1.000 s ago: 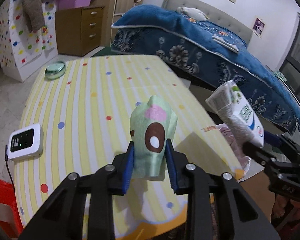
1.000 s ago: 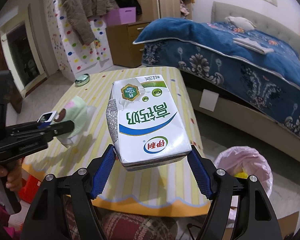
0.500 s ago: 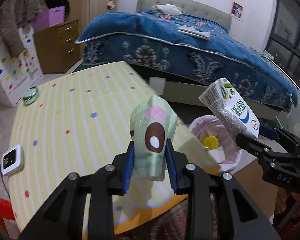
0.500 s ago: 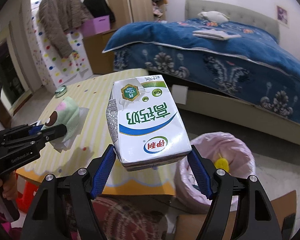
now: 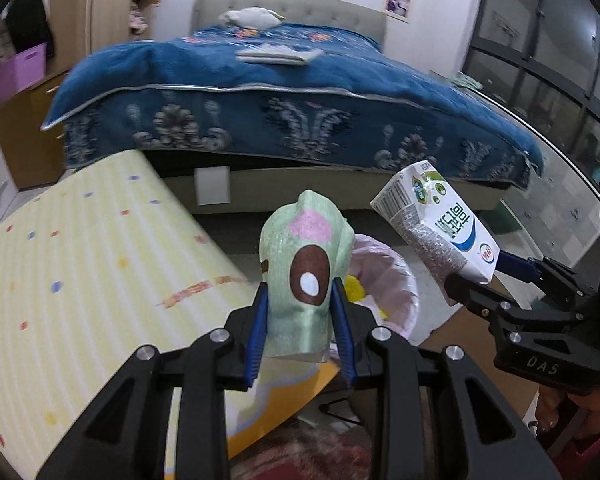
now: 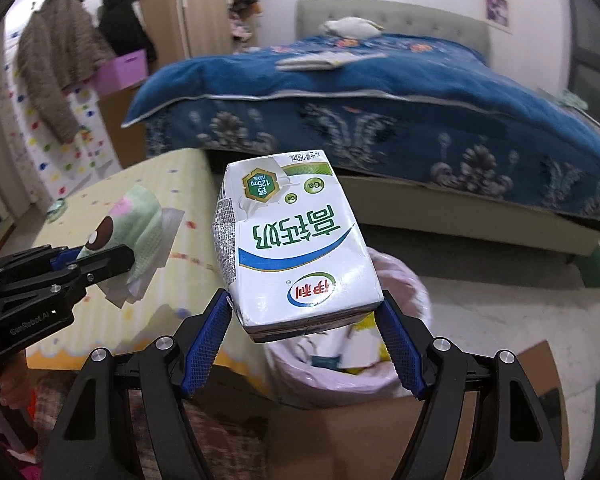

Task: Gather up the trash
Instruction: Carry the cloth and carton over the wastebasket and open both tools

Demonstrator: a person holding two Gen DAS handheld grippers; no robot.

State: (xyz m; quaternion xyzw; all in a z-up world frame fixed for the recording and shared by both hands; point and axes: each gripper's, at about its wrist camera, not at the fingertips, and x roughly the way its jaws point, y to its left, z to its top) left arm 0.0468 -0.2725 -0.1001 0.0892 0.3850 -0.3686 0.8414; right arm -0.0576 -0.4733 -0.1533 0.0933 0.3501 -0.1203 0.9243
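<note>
both grippers carry trash above the bin

the left gripper [image 5: 300, 336] is clenched on a green napkin [image 5: 302, 268], its blue pads pressing both sides. the napkin stands on end, long axis running up and away from the fingers, its brown spot with a white dot facing the camera. the right gripper [image 6: 306, 344] grasps a milk carton [image 6: 296, 244] across its base with the jaws set wide; the carton's long axis points forward and up along the fingers, and its print reads upside down in the right wrist view. both pieces hang in the air past the edge of the table [image 5: 80, 264], which wears a yellow striped cloth with coloured dots. just below and beyond them stands a bin with a pink bag [image 6: 404, 292], already holding scraps, next to a flat piece of cardboard [image 6: 512, 392] on the floor. farther back is a bed with a blue patterned cover [image 5: 300, 92], then a wooden dresser [image 6: 128, 120] with a purple box [image 6: 124, 68] and jackets [image 6: 60, 64] hanging at the left.
</note>
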